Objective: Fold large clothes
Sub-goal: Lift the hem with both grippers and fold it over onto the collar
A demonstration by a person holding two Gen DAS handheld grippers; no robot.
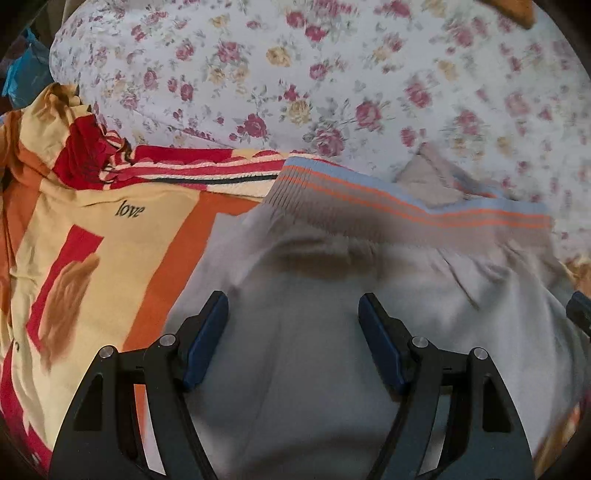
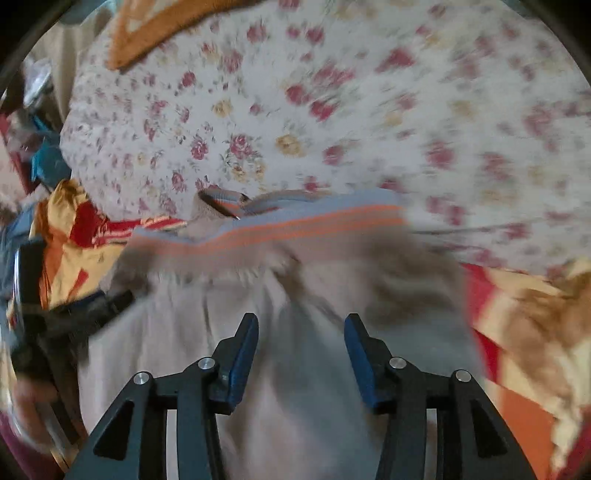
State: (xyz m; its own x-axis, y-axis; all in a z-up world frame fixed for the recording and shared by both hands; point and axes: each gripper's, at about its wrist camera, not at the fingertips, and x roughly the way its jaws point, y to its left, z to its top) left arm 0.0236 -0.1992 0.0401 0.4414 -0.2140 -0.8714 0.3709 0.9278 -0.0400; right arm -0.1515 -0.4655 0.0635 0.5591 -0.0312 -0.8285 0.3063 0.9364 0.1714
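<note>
A light grey garment [image 1: 314,332] lies spread on a bed, its ribbed band [image 1: 406,210] striped orange and pale blue along the far edge. My left gripper [image 1: 292,299] hovers over the garment's body with its blue pads wide apart; no cloth is pinched between them. In the right wrist view the same garment [image 2: 192,332] and band [image 2: 295,221] appear, blurred. My right gripper [image 2: 301,319] is over the cloth with a narrower gap between its pads, and nothing is pinched there. A blurred black tool [image 2: 110,299], held in a hand, sits at the garment's left side.
A white sheet with red and yellow flowers [image 1: 295,74] covers the bed beyond the band. A yellow, orange and red blanket printed "love" [image 1: 110,229] lies bunched on the left and also shows as blanket [image 2: 535,314]. An orange cloth [image 2: 155,33] lies at the top.
</note>
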